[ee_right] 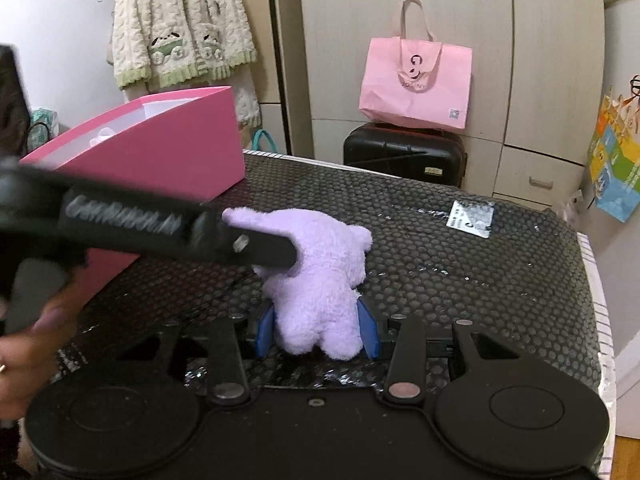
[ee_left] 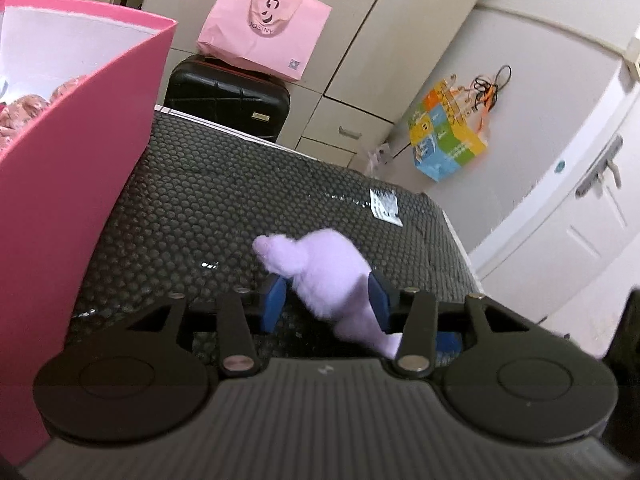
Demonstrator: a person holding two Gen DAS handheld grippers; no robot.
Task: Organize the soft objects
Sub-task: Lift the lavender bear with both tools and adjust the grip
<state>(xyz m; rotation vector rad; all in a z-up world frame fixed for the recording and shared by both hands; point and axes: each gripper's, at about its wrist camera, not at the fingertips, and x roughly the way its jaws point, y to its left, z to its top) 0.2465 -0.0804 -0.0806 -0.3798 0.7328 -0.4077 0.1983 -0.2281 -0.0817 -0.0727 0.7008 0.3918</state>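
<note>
A lilac plush toy (ee_right: 316,280) stands on the black bubble-textured table top (ee_right: 440,272). My right gripper (ee_right: 316,334) has its blue pads on both sides of the toy's lower body and is shut on it. My left gripper (ee_left: 326,300) is shut on the toy's upper part (ee_left: 320,268); its black finger also shows in the right wrist view (ee_right: 260,246), reaching in from the left. A pink box (ee_left: 92,152) stands open at the left with pinkish soft things inside (ee_left: 28,108); it also shows in the right wrist view (ee_right: 168,152).
A white label (ee_right: 472,218) lies on the table's far right. Behind the table stand a black suitcase (ee_right: 404,152) with a pink shopping bag (ee_right: 416,84) on top, cupboards, and a colourful bag (ee_left: 444,136). A fleecy jacket (ee_right: 180,24) hangs at the back left.
</note>
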